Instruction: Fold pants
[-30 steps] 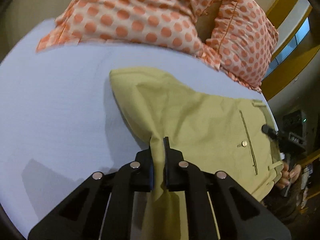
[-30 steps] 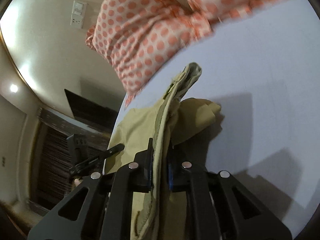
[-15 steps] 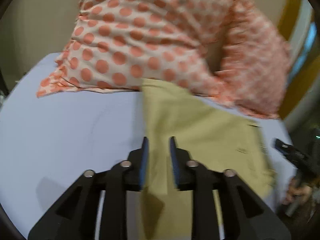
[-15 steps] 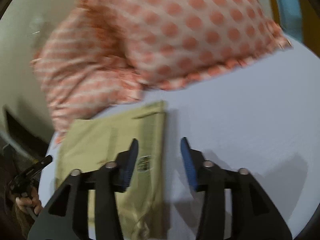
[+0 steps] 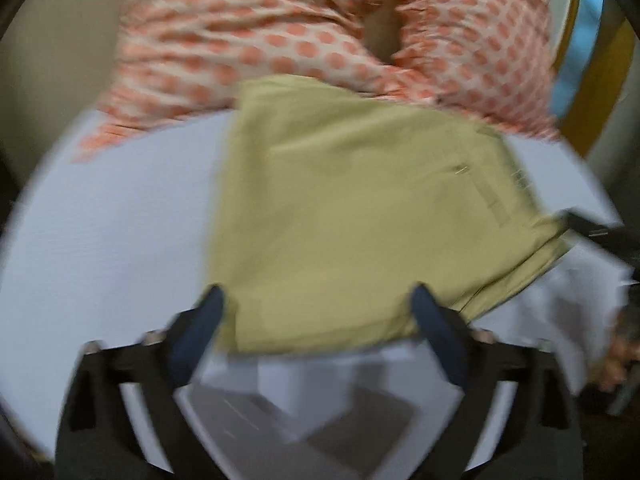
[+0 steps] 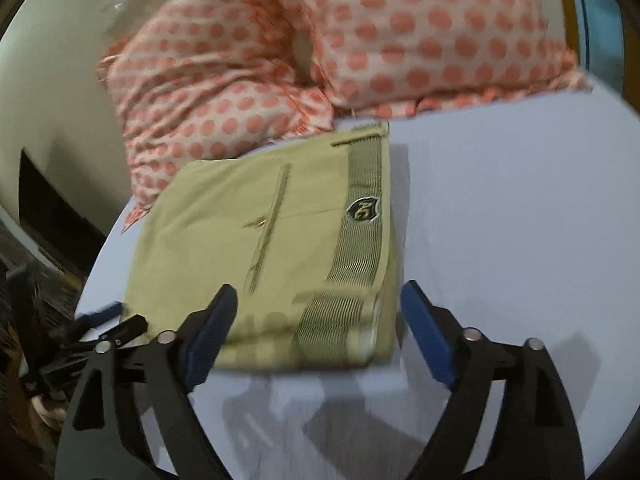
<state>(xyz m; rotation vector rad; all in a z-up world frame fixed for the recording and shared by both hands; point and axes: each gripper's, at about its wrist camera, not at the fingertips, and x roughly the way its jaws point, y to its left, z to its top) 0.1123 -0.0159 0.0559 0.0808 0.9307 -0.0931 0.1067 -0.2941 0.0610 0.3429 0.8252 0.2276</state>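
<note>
Pants lie folded into a flat yellow-green rectangle on the pale blue sheet, seen from the left wrist camera. The far edge of the fold touches the two orange-dotted pillows that lean at the head of the bed. The left gripper hangs just over the near edge of the fold with its jaws spread wide, one blue pad off the left corner of the cloth and the other off the right, and nothing is between them but air and cloth below. This view is smeared by motion, so the dark thing at the right edge is probably the other gripper, though its shape cannot be told for sure.

From the right wrist camera the pants show more sharply: a striped waistband with a dark shield badge runs along the right side of the fold, and a long pocket seam crosses the middle. The right gripper is spread wide too, its blue pads standing either side of the near right corner without pinching it. The pillows sit just behind the fold. The left gripper's tips show at the lower left, beside the sheet edge.
</note>
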